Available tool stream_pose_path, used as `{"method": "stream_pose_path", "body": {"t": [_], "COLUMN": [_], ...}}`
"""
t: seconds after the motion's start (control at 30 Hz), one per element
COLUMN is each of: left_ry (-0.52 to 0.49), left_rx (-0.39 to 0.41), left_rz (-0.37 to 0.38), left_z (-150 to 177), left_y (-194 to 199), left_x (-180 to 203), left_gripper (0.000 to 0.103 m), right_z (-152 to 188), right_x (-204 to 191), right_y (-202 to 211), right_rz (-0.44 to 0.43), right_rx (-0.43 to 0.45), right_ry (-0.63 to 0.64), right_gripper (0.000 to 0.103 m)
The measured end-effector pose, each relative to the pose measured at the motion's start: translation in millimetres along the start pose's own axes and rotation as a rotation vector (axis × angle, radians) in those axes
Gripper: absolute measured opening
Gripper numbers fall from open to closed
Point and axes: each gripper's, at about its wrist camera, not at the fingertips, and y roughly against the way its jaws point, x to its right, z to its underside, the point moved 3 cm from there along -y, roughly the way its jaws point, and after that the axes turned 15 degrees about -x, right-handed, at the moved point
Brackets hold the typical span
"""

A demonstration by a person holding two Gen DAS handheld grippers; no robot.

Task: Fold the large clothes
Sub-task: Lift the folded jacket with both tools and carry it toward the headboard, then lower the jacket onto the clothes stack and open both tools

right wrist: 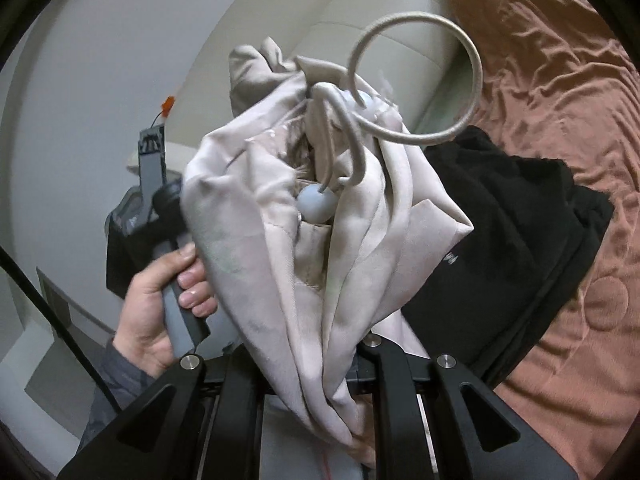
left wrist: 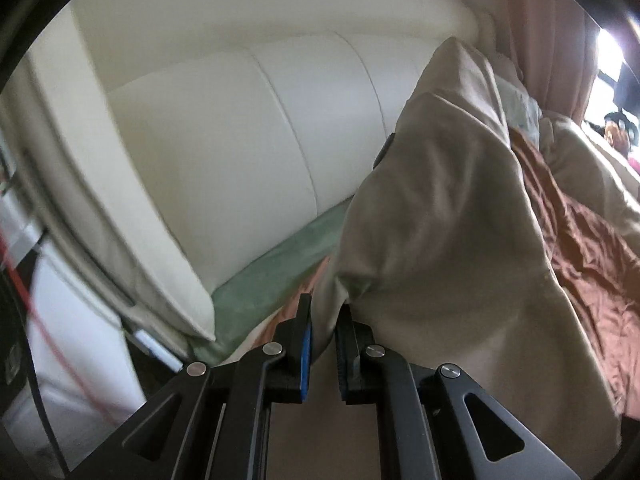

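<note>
With both grippers point(left wrist: 322, 312) point(right wrist: 320, 364) pinching the beige jacket point(right wrist: 280, 220), its dangling drawstring point(right wrist: 420, 80) could snag mid-fold.

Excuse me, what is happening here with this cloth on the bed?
A person is handling a large beige fabric garment with two hand-held claws, above a bed with a rust-brown quilted cover. The left claw is shut on one edge of it. The right claw is shut on a bunched part, where a beige drawstring cord with a pale round stopper hangs loose. A black fleece garment lies on the bed. No fold is visible yet.
</note>
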Motion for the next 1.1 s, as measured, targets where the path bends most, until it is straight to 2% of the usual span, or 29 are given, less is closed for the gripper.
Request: {"method": "stream_pose_path", "body": {"t": [0.17, 0.2, 0.23, 0.27, 0.3, 0.33, 0.47, 0.57, 0.7, 0.83, 0.97, 1.03, 1.1], "left_ry": [-0.066, -0.073, -0.08, -0.082, -0.08, -0.079, -0.014, 0.027, -0.006, 0.067, 0.052, 0.061, 0.094], "left_rx": [0.011, 0.011, 0.015, 0.019, 0.021, 0.017, -0.022, -0.097, -0.115, -0.121, -0.089, -0.072, -0.051], "left_rz": [0.016, 0.041, 0.055, 0.044, 0.025, 0.018, 0.09, 0.189, 0.161, 0.245, 0.189, 0.182, 0.175], "left_z": [-9.4, -8.9, -5.3, -3.6, 1.9, 6.8, 36.0, 59.9, 95.0, 126.9, 161.0, 180.3, 199.7], "left_y": [-33.3, -38.8, -46.1, -52.9, -57.4, -59.6, -71.2, -84.7, -77.6, -62.6, -49.9, -44.5, -39.2], "left_x": [23.7, 28.8, 33.3, 32.2, 33.6, 35.5, 33.1, 39.5, 47.0, 31.3, 23.6, 14.2, 1.0], "left_gripper": [0.012, 0.016, 0.025, 0.03, 0.041, 0.044, 0.044, 0.044, 0.044, 0.044, 0.048, 0.059, 0.062], "right_z": [-6.9, -10.7, -2.6, 7.9, 12.6, 14.7, 16.3, 31.7, 49.9, 77.9, 110.8, 118.7, 125.7], "right_x": [27.9, 39.2, 38.2, 46.1, 55.1, 64.2, 82.4, 86.8, 82.3, 81.7, 83.6, 87.3, 95.7], "right_y": [-2.4, -1.2, 3.2, -5.8, -10.7, -13.1, -9.9, -4.5, 0.3, 13.3, 26.2, 24.7, 19.5], "right_rz": [0.032, 0.05, 0.058, 0.071, 0.088, 0.099, 0.066, 0.074, 0.091, 0.083, 0.056, 0.023, -0.001], "right_rx": [0.028, 0.036, 0.034, 0.028, 0.024, 0.026, 0.017, 0.007, -0.011, -0.008, -0.001, 0.007, 0.012], "right_ry": [-0.043, -0.064, -0.074, -0.084, -0.096, -0.114, -0.199, -0.238, -0.234, -0.239, -0.248, -0.266, -0.277], "right_gripper": [0.009, 0.009, 0.009, 0.009, 0.009, 0.009, 0.013, 0.015, 0.02, 0.022, 0.022, 0.022, 0.022]}}
